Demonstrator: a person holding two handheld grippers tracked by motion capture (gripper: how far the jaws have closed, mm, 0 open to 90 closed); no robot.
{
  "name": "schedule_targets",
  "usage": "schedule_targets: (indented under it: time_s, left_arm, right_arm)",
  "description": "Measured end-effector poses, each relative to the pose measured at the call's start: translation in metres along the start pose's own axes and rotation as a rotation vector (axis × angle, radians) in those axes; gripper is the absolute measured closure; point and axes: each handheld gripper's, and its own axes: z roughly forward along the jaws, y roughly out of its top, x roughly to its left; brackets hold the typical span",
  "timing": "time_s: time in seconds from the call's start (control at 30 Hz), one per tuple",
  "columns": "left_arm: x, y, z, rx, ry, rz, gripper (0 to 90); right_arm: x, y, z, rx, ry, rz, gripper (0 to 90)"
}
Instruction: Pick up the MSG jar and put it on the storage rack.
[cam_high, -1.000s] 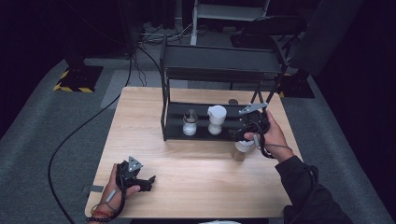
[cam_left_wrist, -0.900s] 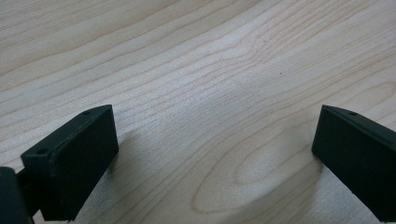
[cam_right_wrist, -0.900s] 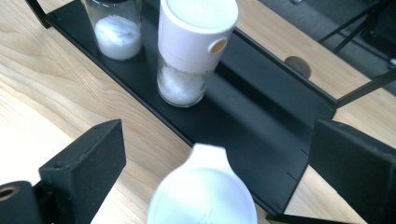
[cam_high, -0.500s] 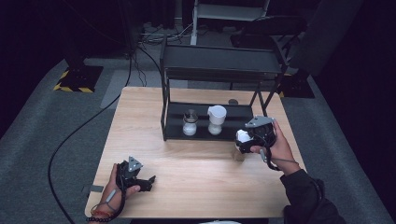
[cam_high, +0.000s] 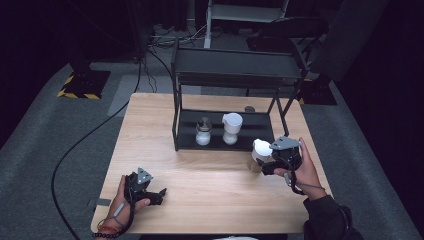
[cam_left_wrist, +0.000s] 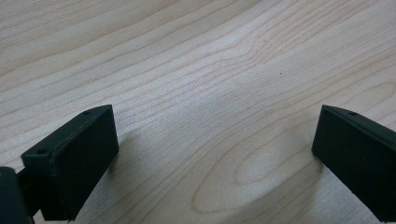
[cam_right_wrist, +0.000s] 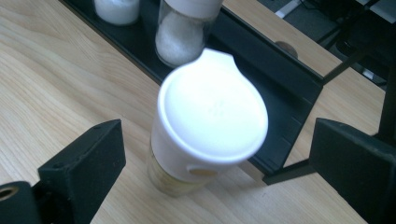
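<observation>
right gripper view: white-capped jar (cam_right_wrist: 205, 126) stands on table (cam_right_wrist: 56, 84) beside rack (cam_right_wrist: 261, 112), between wide-open jaws, untouched. left gripper (cam_high: 145, 187) open, idle. advice: centre pads below cap before closing.

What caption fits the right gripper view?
White-lidded jar standing between open right gripper jaws beside the black rack.

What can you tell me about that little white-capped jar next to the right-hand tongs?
The jar has a broad, glossy white plastic cap with a small pouring lip and a clear body with something pale yellowish inside. It stands upright on the wooden table, just in front of the black rack. It sits between the open right tongs, whose jaws stand clear of it.
</observation>
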Motion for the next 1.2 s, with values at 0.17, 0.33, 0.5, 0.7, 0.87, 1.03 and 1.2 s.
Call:
schedule_targets:
  time_s: [0.17,0.33,0.5,0.7,0.87,1.03,1.2]
  left_arm:
    - [0.000,0.000,0.000,0.000,0.000,0.000,0.5]
    - [0.000,0.000,0.000,-0.001,0.000,0.000,0.5]
    - [0.000,0.000,0.000,-0.001,0.001,0.000,0.5]
    - [0.000,0.000,0.000,-0.001,0.001,0.000,0.5]
    - [0.000,0.000,0.000,0.000,0.001,0.000,0.5]
    - [0.000,0.000,0.000,-0.001,0.001,0.000,0.5]
    - [0.000,0.000,0.000,-0.001,0.001,0.000,0.5]
  right_arm:
    - [0.003,-0.011,-0.001,-0.003,-0.001,0.007,3.8]
    - [0.004,-0.023,-0.002,-0.009,-0.002,0.019,3.8]
    - [0.008,-0.038,0.001,-0.001,-0.002,0.013,3.8]
    - [0.010,-0.052,0.010,0.034,-0.001,-0.007,3.8]
    - [0.010,-0.066,0.019,0.057,0.006,-0.016,3.8]
    - [0.008,-0.080,0.023,0.047,0.006,-0.012,3.8]
    - [0.001,-0.094,0.028,0.047,0.024,0.011,3.8]
